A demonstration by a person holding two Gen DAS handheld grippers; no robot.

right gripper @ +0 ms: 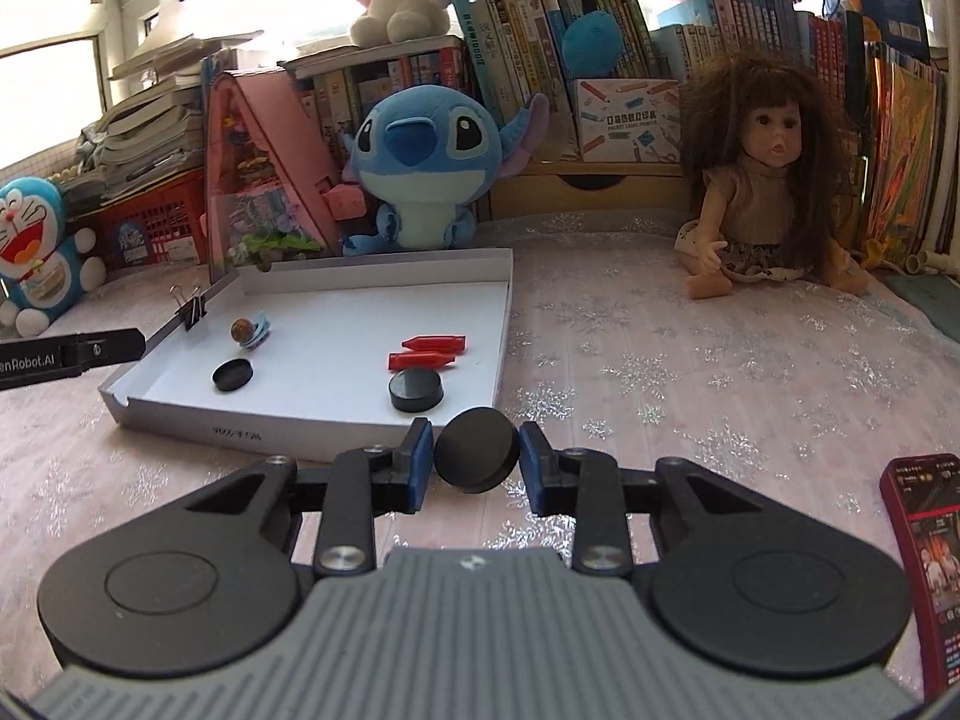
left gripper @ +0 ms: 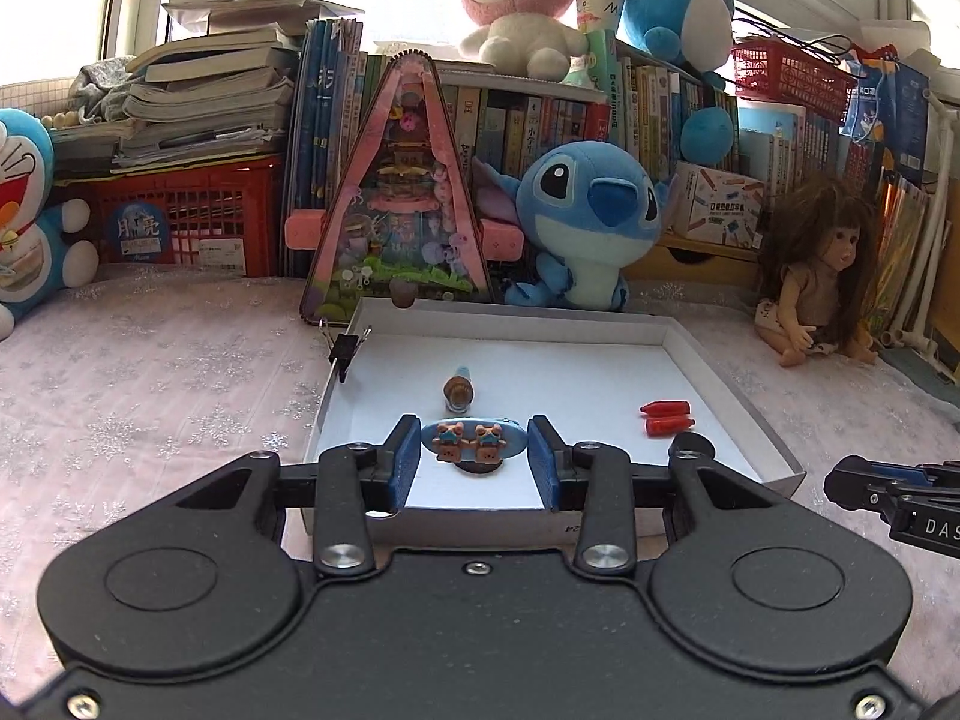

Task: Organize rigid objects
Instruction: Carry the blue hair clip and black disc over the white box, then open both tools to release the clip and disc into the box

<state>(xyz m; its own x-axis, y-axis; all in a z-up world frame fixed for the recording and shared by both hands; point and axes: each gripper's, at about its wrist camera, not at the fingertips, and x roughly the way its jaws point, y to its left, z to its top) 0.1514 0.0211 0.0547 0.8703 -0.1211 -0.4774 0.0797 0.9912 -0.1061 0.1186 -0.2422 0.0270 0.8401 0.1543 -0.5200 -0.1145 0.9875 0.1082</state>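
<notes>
Both grippers hold small pieces by the white tray.

The left gripper (left gripper: 474,459) grasps a blue oval clip (left gripper: 474,443) bearing 2 tiny bears, above the tray's (left gripper: 684,348) near end. The right gripper (right gripper: 476,461) grasps a black disc (right gripper: 477,457) over the tablecloth (right gripper: 660,372), just outside the tray's near corner. In the tray lie 2 red pegs (right gripper: 427,351), 2 more discs (right gripper: 415,391) and a small bottle (left gripper: 459,391).

A shallow tray (right gripper: 504,300) lies on the cloth-covered table (right gripper: 660,372), before a seated plush toy (right gripper: 423,168). In it two pucks (right gripper: 415,390) lie apart, two capsules (right gripper: 429,353) behind the nearer one. A doll (right gripper: 774,192) sits right of the tray
</notes>
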